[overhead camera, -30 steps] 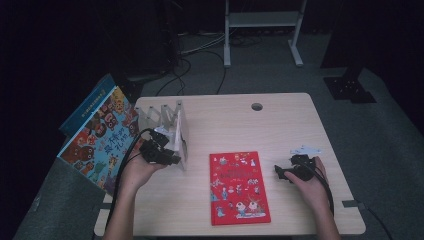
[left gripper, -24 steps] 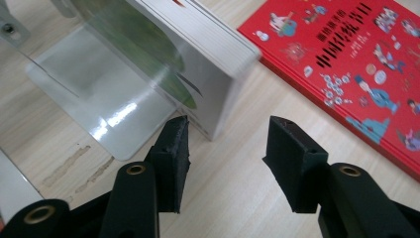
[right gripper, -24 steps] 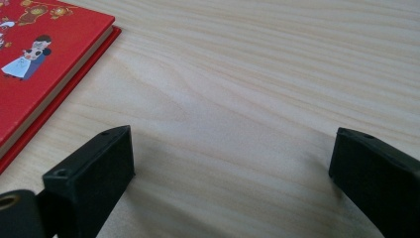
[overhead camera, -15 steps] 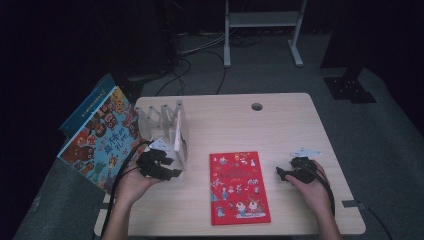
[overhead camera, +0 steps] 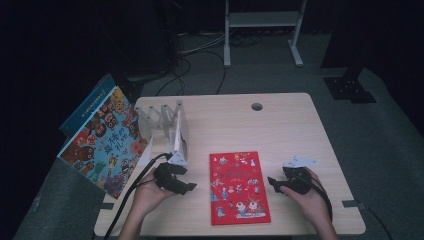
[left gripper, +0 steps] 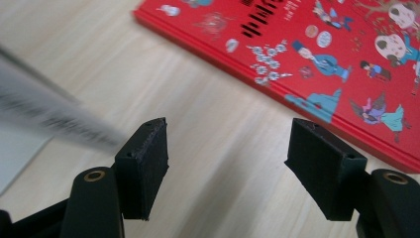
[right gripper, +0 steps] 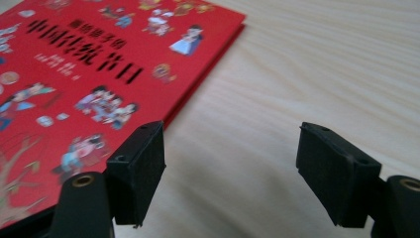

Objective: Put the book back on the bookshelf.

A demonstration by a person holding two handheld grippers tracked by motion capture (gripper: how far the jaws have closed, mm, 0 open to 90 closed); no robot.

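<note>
The red book (overhead camera: 239, 187) lies flat and shut, cover up, at the near middle of the table (overhead camera: 295, 130), its long sides running away from the person. It sits squarely between the two hands, which looks like a set-up for a lift from both sides.

The left gripper (overhead camera: 182, 187) hovers just beside the book's left edge, jaws pointed toward it. In the left gripper view the jaws stand wide apart with nothing between them but bare wood, and the book's red edge (left gripper: 277, 84) crosses just ahead of the far jaw. The right gripper (overhead camera: 276, 184) mirrors it off the book's right edge, apart from the cover. In the right gripper view those jaws also gape wide and empty, the book's corner (right gripper: 218, 29) lying ahead of the left-hand jaw.

Neither tool touches the book. A judgement only: the thin board cover lies flush on the table, so getting a jaw under an edge would be the awkward part.

Farther out, a clear rack (overhead camera: 167, 122) with upright dividers stands at the table's far left, likely where a book would go. Past it, a big picture book (overhead camera: 107, 142) leans off the table's left side, with a blue one (overhead camera: 87, 102) behind it.
</note>
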